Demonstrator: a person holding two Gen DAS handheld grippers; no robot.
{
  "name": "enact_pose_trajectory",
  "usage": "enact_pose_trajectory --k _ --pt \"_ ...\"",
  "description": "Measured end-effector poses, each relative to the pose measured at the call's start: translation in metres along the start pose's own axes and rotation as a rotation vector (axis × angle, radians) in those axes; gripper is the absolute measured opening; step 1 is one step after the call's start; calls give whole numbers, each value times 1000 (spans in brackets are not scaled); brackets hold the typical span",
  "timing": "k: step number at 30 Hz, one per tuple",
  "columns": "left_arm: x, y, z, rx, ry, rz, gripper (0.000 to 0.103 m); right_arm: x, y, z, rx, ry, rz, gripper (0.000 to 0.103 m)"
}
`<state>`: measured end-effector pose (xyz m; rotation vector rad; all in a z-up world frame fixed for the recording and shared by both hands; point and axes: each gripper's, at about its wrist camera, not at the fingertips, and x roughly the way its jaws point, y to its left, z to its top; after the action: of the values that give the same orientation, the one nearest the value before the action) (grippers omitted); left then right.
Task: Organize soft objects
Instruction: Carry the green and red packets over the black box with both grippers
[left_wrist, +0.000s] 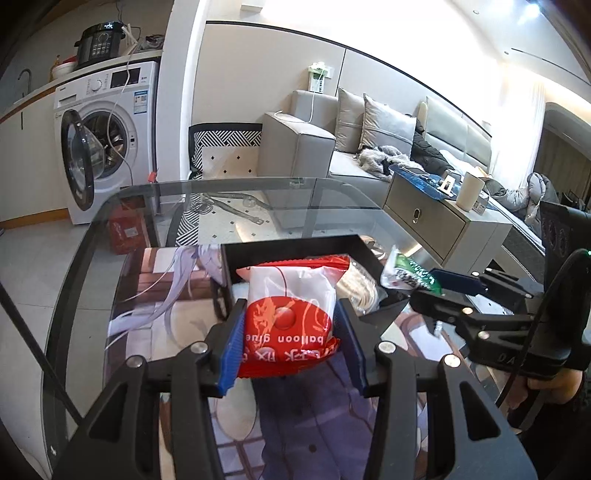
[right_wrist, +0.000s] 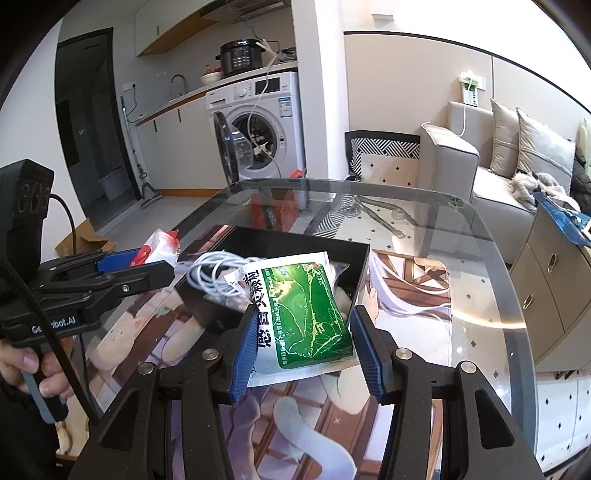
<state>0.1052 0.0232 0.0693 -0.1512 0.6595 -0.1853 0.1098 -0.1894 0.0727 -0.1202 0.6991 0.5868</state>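
Observation:
My left gripper (left_wrist: 291, 343) is shut on a red and white balloon-glue packet (left_wrist: 291, 306) and holds it over the near edge of a black box (left_wrist: 288, 247) on the glass table. My right gripper (right_wrist: 303, 347) has a green and white sachet (right_wrist: 299, 310) between its blue pads; the left pad touches it and a gap shows at the right pad. The sachet hangs over the box (right_wrist: 354, 273), which holds a coiled white cable (right_wrist: 214, 273). The right gripper also shows at the right of the left wrist view (left_wrist: 454, 288) with the sachet (left_wrist: 410, 275).
The round glass table (right_wrist: 480, 258) carries an illustrated mat (right_wrist: 406, 280). A washing machine (left_wrist: 107, 136) with its door open stands beyond. A grey sofa (left_wrist: 332, 147) and a side cabinet (left_wrist: 439, 221) are at the right.

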Motion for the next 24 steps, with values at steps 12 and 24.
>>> enact_pose_trajectory --k 12,24 --pt "39 -9 20 7 28 -3 46 31 -8 18 34 15 -41 50" --pt "65 -5 25 43 51 50 46 61 -4 26 10 38 -60 50"
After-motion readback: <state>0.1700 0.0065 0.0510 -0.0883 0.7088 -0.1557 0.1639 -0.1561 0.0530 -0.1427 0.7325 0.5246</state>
